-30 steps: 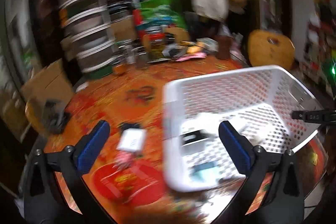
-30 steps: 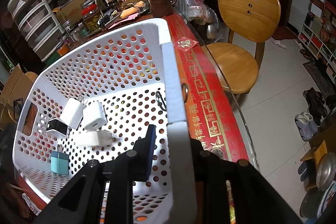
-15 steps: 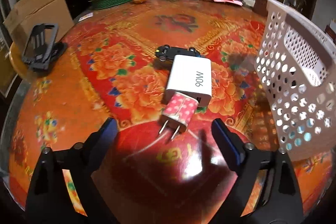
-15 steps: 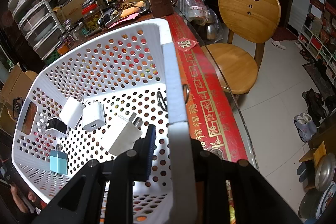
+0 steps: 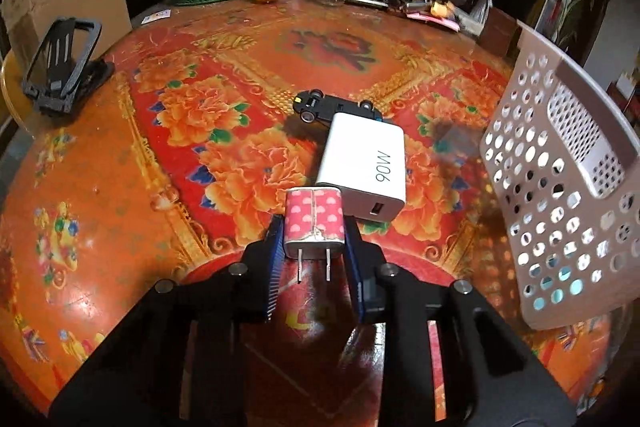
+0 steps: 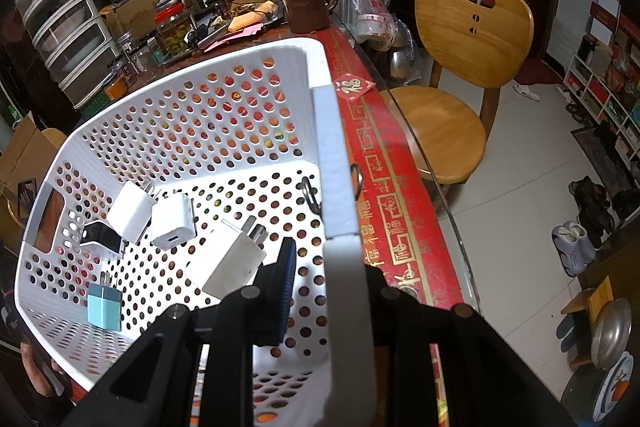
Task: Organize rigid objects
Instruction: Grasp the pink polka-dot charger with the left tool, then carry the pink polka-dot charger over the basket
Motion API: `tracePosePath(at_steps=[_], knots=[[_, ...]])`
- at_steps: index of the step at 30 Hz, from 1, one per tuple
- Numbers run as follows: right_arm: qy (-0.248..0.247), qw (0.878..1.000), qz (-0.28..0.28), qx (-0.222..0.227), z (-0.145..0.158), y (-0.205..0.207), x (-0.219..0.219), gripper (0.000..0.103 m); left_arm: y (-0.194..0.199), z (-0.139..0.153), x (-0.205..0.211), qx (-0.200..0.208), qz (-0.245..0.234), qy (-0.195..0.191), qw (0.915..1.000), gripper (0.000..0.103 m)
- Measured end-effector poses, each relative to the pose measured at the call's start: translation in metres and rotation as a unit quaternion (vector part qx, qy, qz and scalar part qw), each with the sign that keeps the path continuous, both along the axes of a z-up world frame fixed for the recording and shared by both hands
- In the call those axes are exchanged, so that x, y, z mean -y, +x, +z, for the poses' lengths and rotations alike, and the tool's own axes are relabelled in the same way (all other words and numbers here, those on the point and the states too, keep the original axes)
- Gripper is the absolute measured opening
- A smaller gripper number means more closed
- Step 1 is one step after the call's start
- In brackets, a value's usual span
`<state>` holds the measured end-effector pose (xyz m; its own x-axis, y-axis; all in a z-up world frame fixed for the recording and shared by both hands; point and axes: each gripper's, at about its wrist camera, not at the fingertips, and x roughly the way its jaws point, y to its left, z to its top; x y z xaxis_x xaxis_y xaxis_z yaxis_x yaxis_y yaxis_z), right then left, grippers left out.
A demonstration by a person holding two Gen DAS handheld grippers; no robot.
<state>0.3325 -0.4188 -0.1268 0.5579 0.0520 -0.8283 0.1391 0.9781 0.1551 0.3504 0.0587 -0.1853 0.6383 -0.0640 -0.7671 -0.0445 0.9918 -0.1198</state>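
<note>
The round worktop [image 5: 120, 155] with its red flower cloth carries the white basket [image 6: 192, 131] at the right, tilted up on one side, and several chargers already lie inside it. The right gripper [image 6: 332, 267] is clenched on the basket's near rim. To the left of the basket, the white 90W charger [image 5: 362, 163] lies flat just beyond the pink dotted charger [image 5: 314, 219]. The left gripper [image 5: 314, 251] has just been closing and now grasps the pink dotted charger by its two sides, prongs toward the camera. The basket is to the right of this gripper, so I think the lift must go rightward over its rim.
</note>
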Motion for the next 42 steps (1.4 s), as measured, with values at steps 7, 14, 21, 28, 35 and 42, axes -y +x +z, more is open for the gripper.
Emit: tracePosePath(at_steps=[7, 14, 21, 28, 35, 42], knots=[[-0.011, 1.0, 0.001, -0.002, 0.001, 0.001, -0.003, 0.023, -0.012, 0.013, -0.01, 0.037, 0.02, -0.008, 0.9991, 0.025], [-0.009, 1.0, 0.0, -0.004, 0.001, 0.001, -0.002, 0.023, -0.012, 0.014, -0.007, 0.035, 0.013, -0.001, 0.9993, 0.025], [-0.01, 1.0, 0.003, -0.006, 0.0, 0.001, -0.003, 0.023, -0.018, 0.063, -0.001, 0.055, 0.036, 0.049, 0.9967, 0.025], [-0.009, 1.0, 0.006, -0.003, 0.0, 0.001, -0.003, 0.023, -0.032, 0.137, 0.044, 0.093, -0.002, 0.071, 0.9931, 0.025], [-0.001, 1.0, 0.01, -0.003, 0.0, 0.001, -0.001, 0.023, -0.035, 0.171, 0.131, 0.111, -0.052, 0.119, 0.9853, 0.026], [0.0, 1.0, 0.011, 0.001, 0.001, 0.001, -0.001, 0.023, -0.026, 0.158, 0.196, 0.091, -0.089, 0.143, 0.9816, 0.026]])
